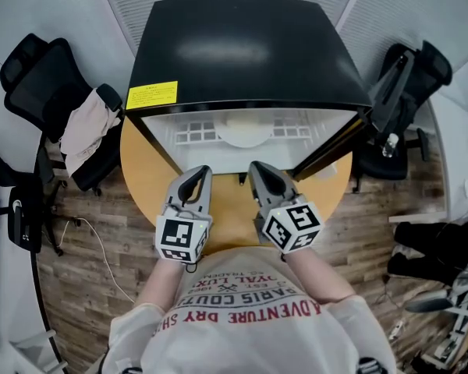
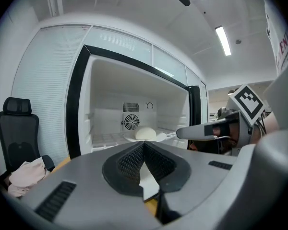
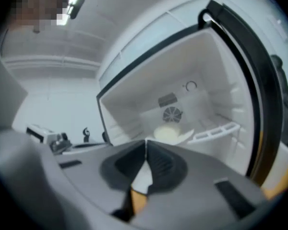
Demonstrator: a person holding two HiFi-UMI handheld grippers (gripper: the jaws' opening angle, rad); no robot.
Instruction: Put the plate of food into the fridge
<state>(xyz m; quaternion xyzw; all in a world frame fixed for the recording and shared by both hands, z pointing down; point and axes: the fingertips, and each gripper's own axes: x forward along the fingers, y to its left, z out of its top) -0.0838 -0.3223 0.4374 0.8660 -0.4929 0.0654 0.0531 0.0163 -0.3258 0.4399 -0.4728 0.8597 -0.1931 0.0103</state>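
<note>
Wood-look flooring (image 1: 93,232) surrounds a round table (image 1: 148,174) bearing a black fridge (image 1: 246,45), which stands open toward the person (image 1: 249,318). Inside, on the white shelf (image 1: 191,135), sits the plate (image 1: 246,135) with a pale mound of food (image 2: 145,133) (just in front of the rear fan (image 2: 131,122)). The left gripper (image 1: 198,171) and right gripper (image 1: 257,167) hover side by side just outside the opening, apart from the plate. Each has its jaws pressed together with nothing between them. A chair (image 1: 39,76) left of the table is draped with a cloth (image 1: 86,127).
</note>
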